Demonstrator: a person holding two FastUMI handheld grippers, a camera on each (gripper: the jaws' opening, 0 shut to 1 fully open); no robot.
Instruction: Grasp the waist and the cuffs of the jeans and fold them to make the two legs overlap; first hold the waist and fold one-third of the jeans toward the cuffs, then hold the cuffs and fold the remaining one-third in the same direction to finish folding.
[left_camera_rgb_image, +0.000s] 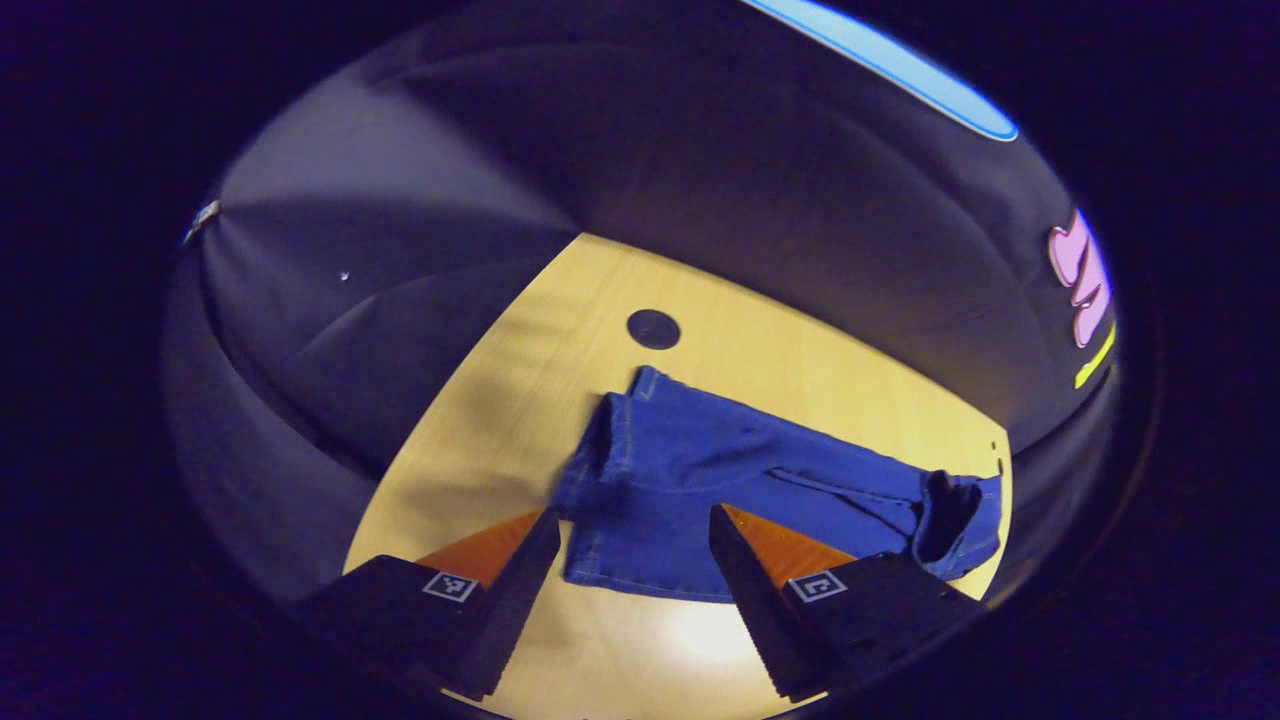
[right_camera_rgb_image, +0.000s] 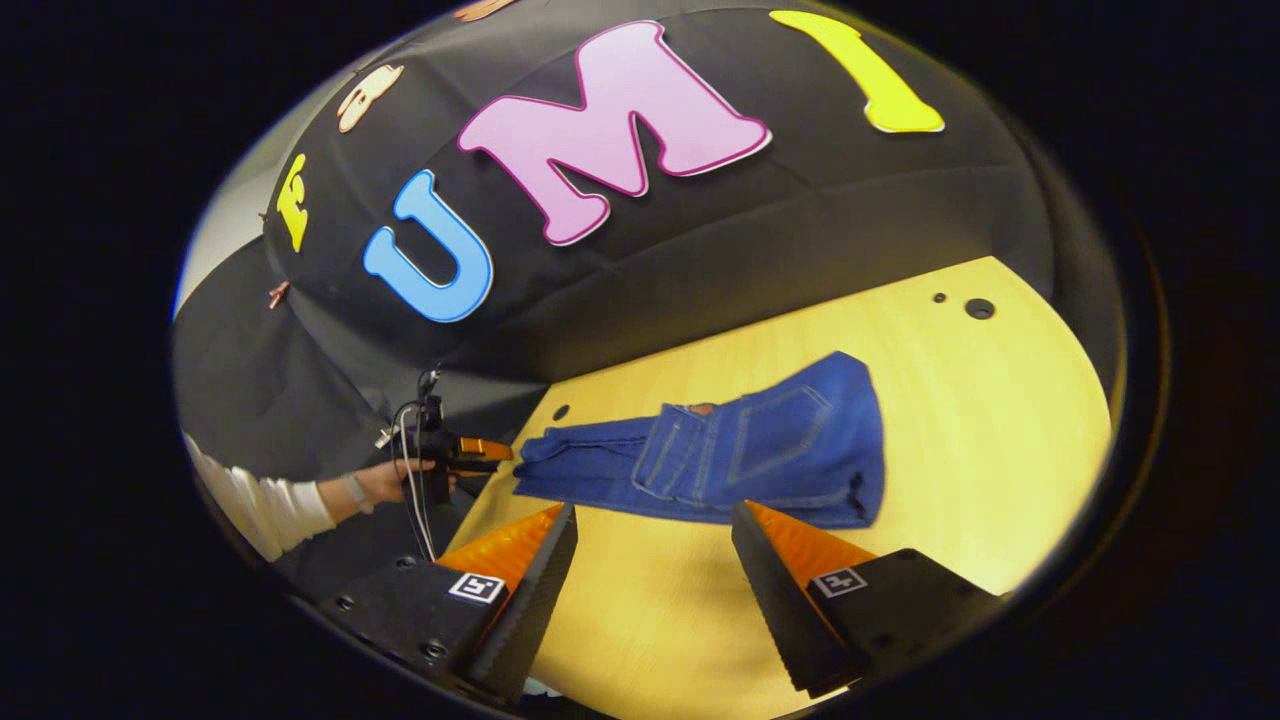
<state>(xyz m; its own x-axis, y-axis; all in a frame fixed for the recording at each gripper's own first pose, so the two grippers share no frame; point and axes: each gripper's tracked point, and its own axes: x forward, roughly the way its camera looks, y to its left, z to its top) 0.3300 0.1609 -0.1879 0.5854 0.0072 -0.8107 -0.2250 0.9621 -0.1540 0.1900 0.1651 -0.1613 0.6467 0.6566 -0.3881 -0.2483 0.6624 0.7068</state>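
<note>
The jeans (left_camera_rgb_image: 760, 490) lie flat on the worktop (left_camera_rgb_image: 560, 340), just ahead of the left hand-held gripper (left_camera_rgb_image: 632, 560), whose fingers stand apart with nothing between them. In the left gripper view the cuffs sit nearest, between and just beyond its fingertips, and the waist lies farther off to its right. In the right gripper view the jeans (right_camera_rgb_image: 740, 455) lie just ahead of the right hand-held gripper (right_camera_rgb_image: 652, 555), also open and empty; the back pockets face up, and the legs run toward the other gripper held in a person's hand (right_camera_rgb_image: 385, 485).

Denim is soft but fairly heavy and holds creases; it should drape and sag when lifted, not slip. Judging by the layout, the legs seem already overlapped, so the waistband edge is the place to pinch, taking both layers together.
</note>
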